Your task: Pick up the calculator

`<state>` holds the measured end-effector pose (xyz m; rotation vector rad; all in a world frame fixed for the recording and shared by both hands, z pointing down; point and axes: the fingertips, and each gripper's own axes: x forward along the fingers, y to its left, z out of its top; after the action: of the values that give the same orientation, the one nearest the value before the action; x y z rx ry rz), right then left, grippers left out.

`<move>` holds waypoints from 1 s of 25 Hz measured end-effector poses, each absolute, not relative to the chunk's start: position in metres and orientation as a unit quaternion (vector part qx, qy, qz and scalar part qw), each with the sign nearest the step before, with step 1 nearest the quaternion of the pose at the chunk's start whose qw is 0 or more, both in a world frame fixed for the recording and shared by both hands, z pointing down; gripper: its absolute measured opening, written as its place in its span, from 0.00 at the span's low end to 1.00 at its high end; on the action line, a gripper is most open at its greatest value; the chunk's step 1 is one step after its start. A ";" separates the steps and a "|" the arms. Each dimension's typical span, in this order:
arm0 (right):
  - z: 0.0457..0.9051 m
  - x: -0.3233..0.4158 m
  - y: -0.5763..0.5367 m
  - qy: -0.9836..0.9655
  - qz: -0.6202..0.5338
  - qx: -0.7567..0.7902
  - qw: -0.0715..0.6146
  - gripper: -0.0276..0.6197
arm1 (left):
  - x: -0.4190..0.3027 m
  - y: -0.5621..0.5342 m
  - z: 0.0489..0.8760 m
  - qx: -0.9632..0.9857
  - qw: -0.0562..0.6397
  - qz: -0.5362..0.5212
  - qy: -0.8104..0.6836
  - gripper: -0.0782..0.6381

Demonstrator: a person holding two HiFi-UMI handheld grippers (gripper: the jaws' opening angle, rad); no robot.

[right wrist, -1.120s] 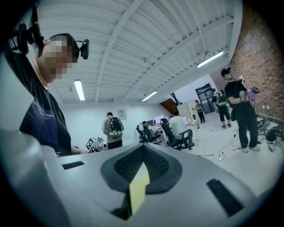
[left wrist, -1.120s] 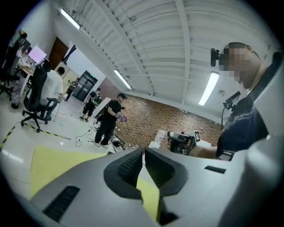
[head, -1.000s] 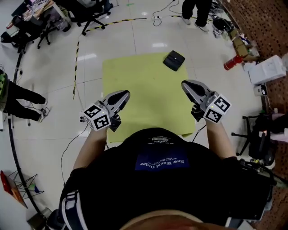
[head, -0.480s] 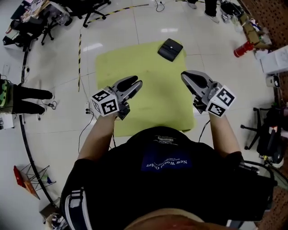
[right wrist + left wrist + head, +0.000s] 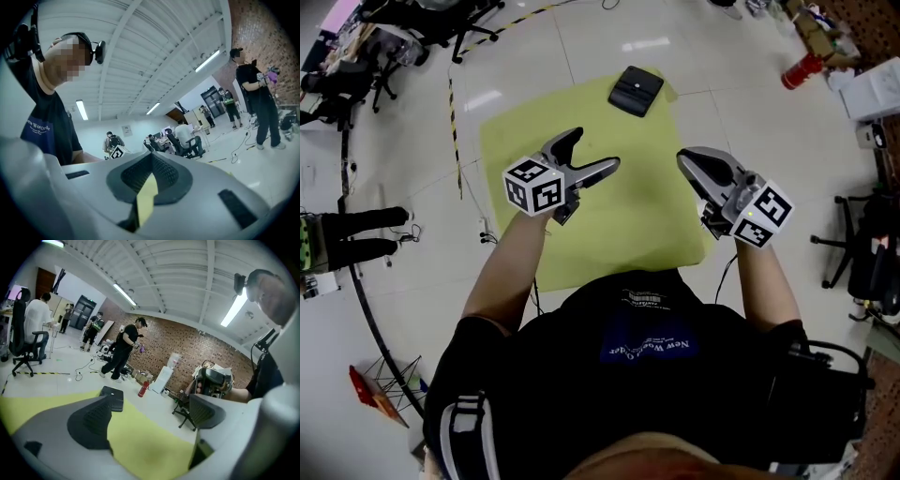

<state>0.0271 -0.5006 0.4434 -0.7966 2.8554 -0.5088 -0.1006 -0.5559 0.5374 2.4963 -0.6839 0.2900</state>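
Note:
The calculator [image 5: 636, 90], black and flat, lies at the far edge of the yellow-green mat [image 5: 647, 225]. My left gripper [image 5: 592, 153] hovers over the mat's middle and points at the calculator from short of it. Its jaws have just been opening and nothing is between them. In the left gripper view the calculator [image 5: 114, 398] shows just past the left pad [image 5: 91, 420], partly hidden by it, well ahead of the left gripper [image 5: 150, 416]. My right gripper [image 5: 684, 159] is shut and empty over the mat's right side. The right gripper [image 5: 151, 161] shows only a sliver of mat between its jaws.
A red fire extinguisher [image 5: 800, 70] and a white box [image 5: 877, 89] lie on the floor at the far right. An office chair [image 5: 862, 262] stands to the right. Striped tape [image 5: 453, 112] and cables run left of the mat. Several people stand farther off.
My left gripper has moved forward over the mat toward the calculator and its jaws have gone from shut to wide open. The right gripper has shifted only a little.

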 end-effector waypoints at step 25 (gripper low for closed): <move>0.506 0.131 -0.534 0.919 -0.209 -0.318 0.106 0.02 | -0.008 -0.747 0.726 0.790 0.286 0.421 -0.342 0.93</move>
<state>0.1312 -0.5336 0.5064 -0.9371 2.7071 -0.6149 -0.0075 -0.7465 0.7256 2.1117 -0.9154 1.1253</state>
